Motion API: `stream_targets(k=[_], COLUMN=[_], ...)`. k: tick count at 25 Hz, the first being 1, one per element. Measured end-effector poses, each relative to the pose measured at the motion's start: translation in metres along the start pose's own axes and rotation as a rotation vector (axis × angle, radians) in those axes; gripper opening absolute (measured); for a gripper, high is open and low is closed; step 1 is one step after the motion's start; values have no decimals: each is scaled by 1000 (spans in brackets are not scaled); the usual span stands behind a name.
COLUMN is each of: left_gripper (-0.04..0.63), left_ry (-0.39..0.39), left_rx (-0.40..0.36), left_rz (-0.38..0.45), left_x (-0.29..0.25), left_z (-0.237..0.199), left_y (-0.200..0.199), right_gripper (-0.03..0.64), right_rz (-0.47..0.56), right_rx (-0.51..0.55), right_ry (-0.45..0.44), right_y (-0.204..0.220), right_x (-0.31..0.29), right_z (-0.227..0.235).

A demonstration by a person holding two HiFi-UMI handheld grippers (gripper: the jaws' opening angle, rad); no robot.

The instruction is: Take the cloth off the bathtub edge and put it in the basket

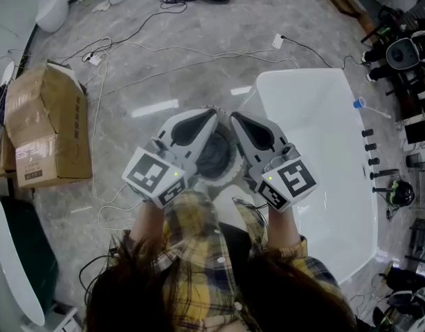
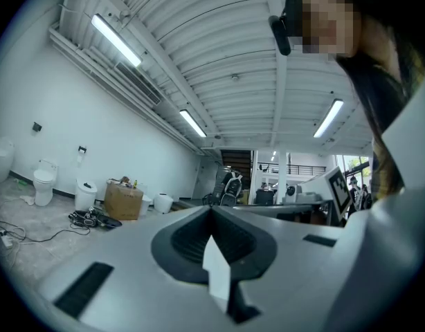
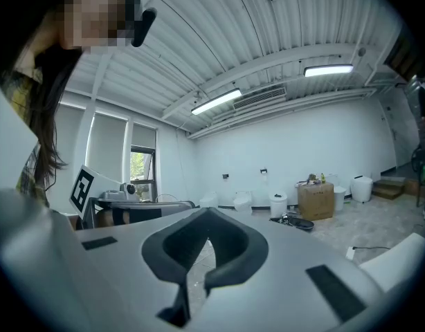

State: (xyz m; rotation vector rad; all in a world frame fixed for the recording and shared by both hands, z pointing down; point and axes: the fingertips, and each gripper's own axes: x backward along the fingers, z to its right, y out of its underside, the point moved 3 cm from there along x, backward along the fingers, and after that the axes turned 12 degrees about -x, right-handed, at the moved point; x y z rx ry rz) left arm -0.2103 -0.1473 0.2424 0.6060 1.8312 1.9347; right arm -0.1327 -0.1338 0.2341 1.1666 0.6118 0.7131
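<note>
In the head view both grippers are held side by side in front of the person, pointing level. My left gripper [image 1: 208, 115] and my right gripper [image 1: 236, 118] are both shut, with nothing between their fingers. Under them, mostly hidden, stands a round white basket [image 1: 228, 178] with a dark grey mass [image 1: 214, 156] in it that looks like the cloth. The white bathtub [image 1: 316, 109] stands just to the right, and its visible rim is bare. The left gripper view shows my left gripper [image 2: 212, 211] pressed together against the room behind it. The right gripper view shows my right gripper [image 3: 208, 211] the same way.
A cardboard box [image 1: 50, 123] stands on the floor at left, and cables [image 1: 129, 47] trail over the grey tiles ahead. Dark tap fittings [image 1: 370, 147] line the tub's far side. Toilets [image 2: 43, 182] and another box [image 3: 316, 200] stand along the white wall.
</note>
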Motion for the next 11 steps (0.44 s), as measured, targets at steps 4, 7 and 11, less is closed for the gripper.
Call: stream_targets(k=[4,7,11], left_gripper=[17,17,17], left_ry=[0,-2,-6], left_rx=[-1,-1,8], left_rz=[-4,-6,-5], left_x=[-2,-2,-2], left_z=[0,-1,-3], left_y=[0,0,1], right_gripper=[15,15,15], right_rz=[-2,-4,-6], right_rx=[-8,-16,-28], right_ry=[2,-1,-3], right_y=[0,1,2], right_x=[0,-1,-1], right_z=[2,3,5])
